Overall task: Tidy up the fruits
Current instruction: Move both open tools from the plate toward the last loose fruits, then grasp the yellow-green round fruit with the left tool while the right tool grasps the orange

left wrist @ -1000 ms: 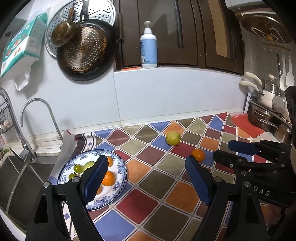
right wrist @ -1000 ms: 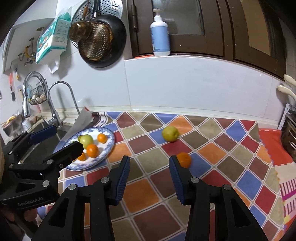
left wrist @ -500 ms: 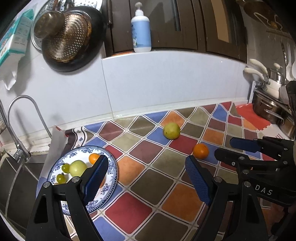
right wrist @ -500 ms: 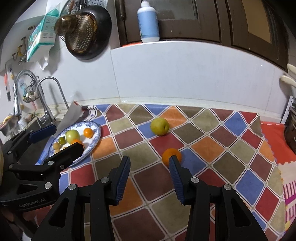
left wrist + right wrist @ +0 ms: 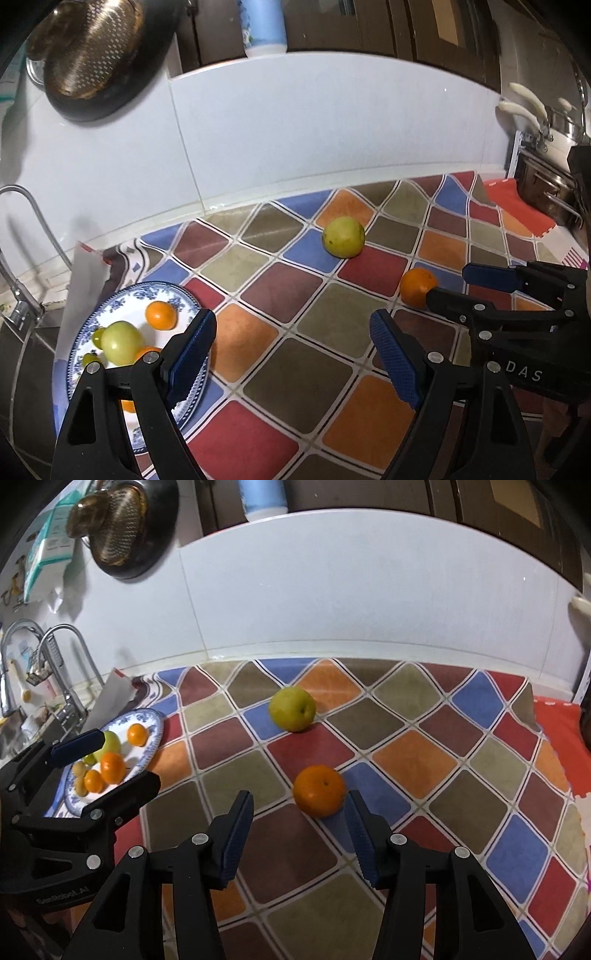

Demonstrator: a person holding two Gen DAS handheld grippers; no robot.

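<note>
Right tool (image 5: 297, 825) unclenched, jaws had just been widening, nothing gripped; orange (image 5: 319, 791) sat just ahead of its tips, close to the right pad, on the checkered table (image 5: 413, 760). Green apple (image 5: 292, 709) lay farther ahead, apart from the orange. Left tool (image 5: 291, 345) wide apart, empty, above the table. Blue-patterned plate (image 5: 184, 295) at its left finger held oranges, a green apple and small green fruits.

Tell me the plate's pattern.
White plate with a blue floral rim, clearest in the left wrist view.
</note>
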